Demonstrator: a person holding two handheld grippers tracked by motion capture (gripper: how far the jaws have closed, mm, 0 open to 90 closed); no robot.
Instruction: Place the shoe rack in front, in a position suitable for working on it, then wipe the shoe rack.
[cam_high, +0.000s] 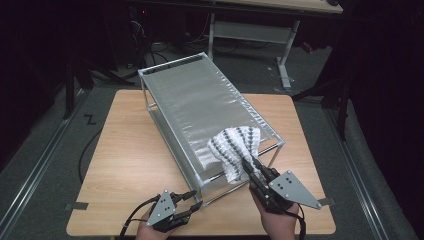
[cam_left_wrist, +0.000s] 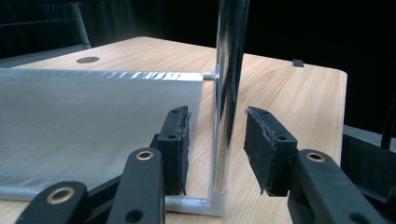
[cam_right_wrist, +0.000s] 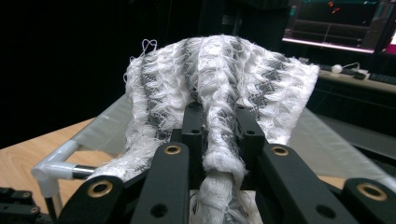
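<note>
A two-tier metal rack (cam_high: 200, 100) with silvery mesh shelves stands slantwise on the wooden table (cam_high: 125, 155). A white and grey knitted cloth (cam_high: 235, 147) drapes over the top shelf's near right corner. My right gripper (cam_high: 248, 164) is shut on a bunched fold of the cloth (cam_right_wrist: 219, 79), which rises above its pads (cam_right_wrist: 194, 123) in the right gripper view. My left gripper (cam_high: 194, 199) is at the rack's near corner. In the left gripper view its jaws stand open on either side of the chrome upright post (cam_left_wrist: 229, 93), with a gap at each pad (cam_left_wrist: 177, 140). The lower shelf (cam_left_wrist: 93, 121) stretches to the left.
A white corner joint (cam_right_wrist: 49, 170) of the rack lies just left of my right gripper. The table has a cable hole (cam_left_wrist: 88, 59) at its far side. A desk frame (cam_high: 250, 30) and cables stand on the floor behind the table.
</note>
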